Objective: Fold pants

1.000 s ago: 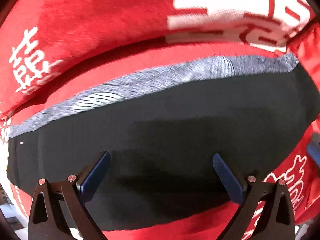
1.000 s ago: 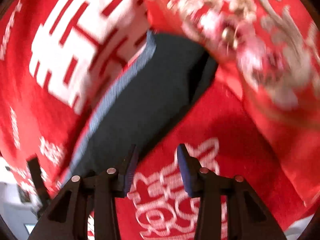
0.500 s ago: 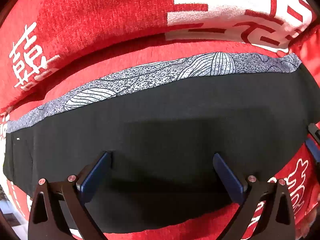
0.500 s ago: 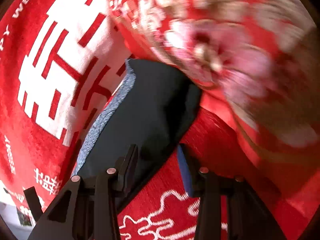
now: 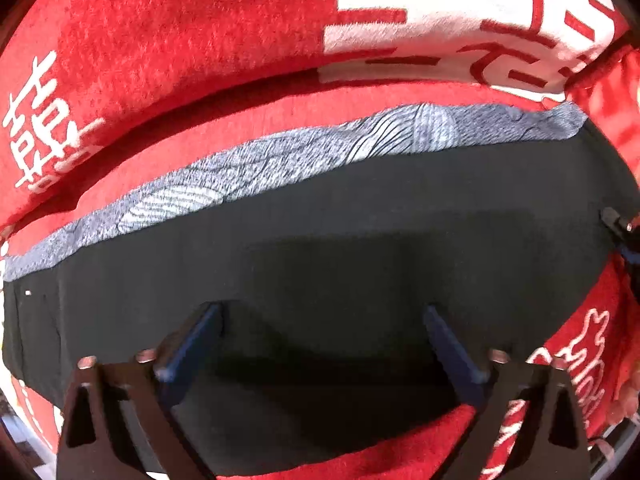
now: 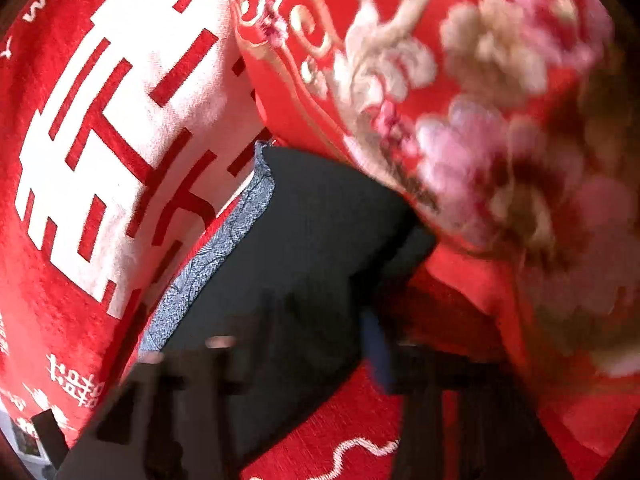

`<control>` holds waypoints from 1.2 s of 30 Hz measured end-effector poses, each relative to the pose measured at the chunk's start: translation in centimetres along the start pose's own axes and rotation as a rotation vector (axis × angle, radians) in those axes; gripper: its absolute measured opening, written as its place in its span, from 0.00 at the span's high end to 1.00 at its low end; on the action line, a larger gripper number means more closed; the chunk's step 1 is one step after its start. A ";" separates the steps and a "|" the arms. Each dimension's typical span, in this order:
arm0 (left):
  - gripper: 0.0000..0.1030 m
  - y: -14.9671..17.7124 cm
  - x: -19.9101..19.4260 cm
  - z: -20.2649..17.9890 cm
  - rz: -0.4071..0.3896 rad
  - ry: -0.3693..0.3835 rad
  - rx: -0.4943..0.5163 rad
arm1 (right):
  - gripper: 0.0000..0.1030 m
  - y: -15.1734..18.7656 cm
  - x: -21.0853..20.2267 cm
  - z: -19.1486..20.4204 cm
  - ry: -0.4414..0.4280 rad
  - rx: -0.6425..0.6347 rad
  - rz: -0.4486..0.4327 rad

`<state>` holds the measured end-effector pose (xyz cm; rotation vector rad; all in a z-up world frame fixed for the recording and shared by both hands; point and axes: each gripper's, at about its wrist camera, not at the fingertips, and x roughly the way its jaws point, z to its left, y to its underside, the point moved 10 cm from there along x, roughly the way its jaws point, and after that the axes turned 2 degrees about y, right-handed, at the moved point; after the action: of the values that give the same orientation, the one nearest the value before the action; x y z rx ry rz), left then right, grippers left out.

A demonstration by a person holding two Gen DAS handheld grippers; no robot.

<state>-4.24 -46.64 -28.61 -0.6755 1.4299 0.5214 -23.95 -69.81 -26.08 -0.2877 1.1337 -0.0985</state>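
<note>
Left wrist view: one pair of dark pants (image 5: 360, 248), grey patterned waistband (image 5: 280, 168) at the far edge, was laid directly ahead of the left gripper (image 5: 320, 340), long axis running left to right on a red blanket (image 5: 180, 40). Its fingers were spread wide, gripping nothing. The right gripper (image 6: 320, 344), blurred but parted, was positioned at the right-hand end.

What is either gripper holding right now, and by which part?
Nothing is held. The left gripper is wide open over the black pants. The right gripper, blurred, has its fingers apart at the pants' edge.
</note>
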 end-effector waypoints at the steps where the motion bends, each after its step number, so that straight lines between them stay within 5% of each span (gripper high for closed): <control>1: 0.30 -0.2 -0.5 -0.5 -0.005 0.016 0.009 | 0.88 -0.2 -0.3 0.2 -0.033 -0.007 0.007; 6: 0.31 -2.2 -2.7 -3.3 -0.092 0.036 0.064 | 0.88 -1.4 -2.9 3.4 -0.124 -0.110 0.002; 9: 0.30 -2.6 -0.9 -5.5 -0.068 0.103 0.048 | 0.88 -1.6 -4.6 5.4 -0.172 -0.142 -0.008; 10: 0.29 -1.9 0.4 -6.3 -0.034 0.096 0.061 | 0.88 -1.5 -5.0 6.1 -0.180 -0.157 -0.012; 13: 0.28 -1.4 0.1 -7.4 -0.138 0.022 0.130 | 0.88 -0.8 -6.3 9.0 -0.206 -0.237 -0.017; 19: 0.28 -1.0 -0.8 -6.3 -0.079 0.141 0.084 | 0.88 1.9 -9.0 14.4 -0.201 -0.464 -0.041; 23: 0.28 -0.6 -3.6 -0.6 -0.103 0.168 -0.041 | 0.88 4.7 -10.6 17.5 -0.192 -0.599 -0.049; 31: 0.28 3.5 -7.8 17.8 -0.103 -0.031 -0.180 | 0.88 16.1 -8.9 24.4 -0.145 -0.900 0.006; 36: 0.28 6.9 -7.3 25.2 -0.039 -0.097 -0.250 | 0.82 26.6 -3.3 26.0 0.034 -1.175 0.080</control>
<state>8.41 -23.61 -21.79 -0.8630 1.2694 0.7007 -3.66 -38.96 -20.38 -1.2768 1.1293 0.6623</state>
